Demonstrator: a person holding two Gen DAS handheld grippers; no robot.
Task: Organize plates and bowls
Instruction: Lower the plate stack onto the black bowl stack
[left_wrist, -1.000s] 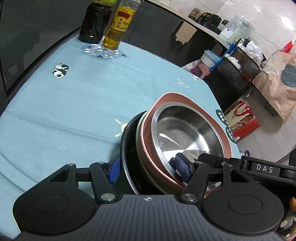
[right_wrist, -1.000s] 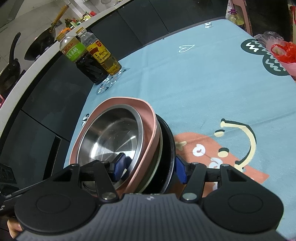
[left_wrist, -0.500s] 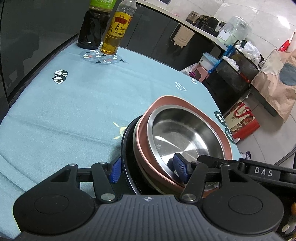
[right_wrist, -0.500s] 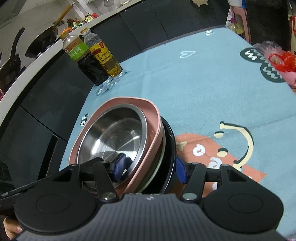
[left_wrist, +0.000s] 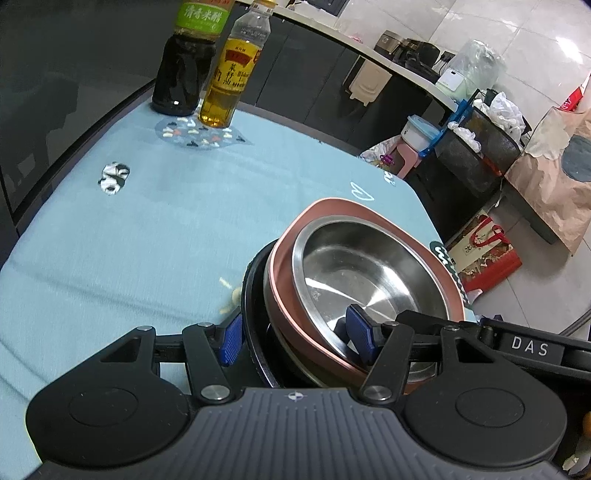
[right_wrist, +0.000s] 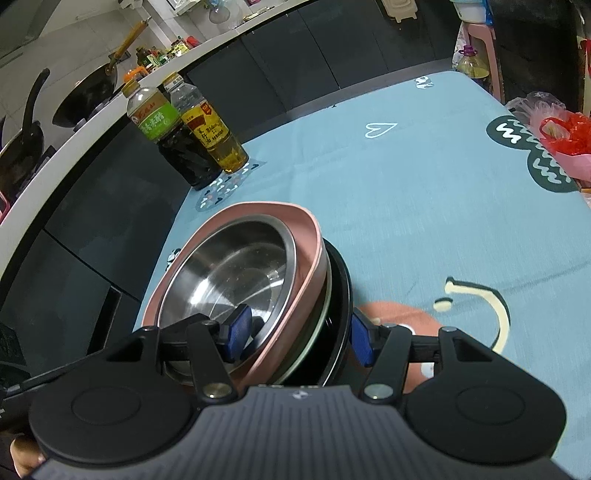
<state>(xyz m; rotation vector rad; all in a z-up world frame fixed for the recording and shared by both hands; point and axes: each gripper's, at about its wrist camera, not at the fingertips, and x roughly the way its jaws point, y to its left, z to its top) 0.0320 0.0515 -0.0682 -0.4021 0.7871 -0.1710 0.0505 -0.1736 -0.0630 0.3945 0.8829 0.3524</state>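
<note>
A stack of dishes is held tilted above the blue tablecloth: a steel bowl sits in a pink bowl, over a pale plate and a black plate. My left gripper is shut on the stack's near rim, one blue pad inside the steel bowl, the other outside the black plate. My right gripper is shut on the opposite rim of the stack, with steel bowl, pink bowl and black plate between its pads.
Two bottles, dark vinegar and yellow oil, stand at the table's far edge; they also show in the right wrist view. A red flower bundle lies at the right edge. Bags and bins stand on the floor.
Both grippers have lifted the stack and carried it toward the bottles; the bottles look nearer and larger now. The grips are unchanged.
</note>
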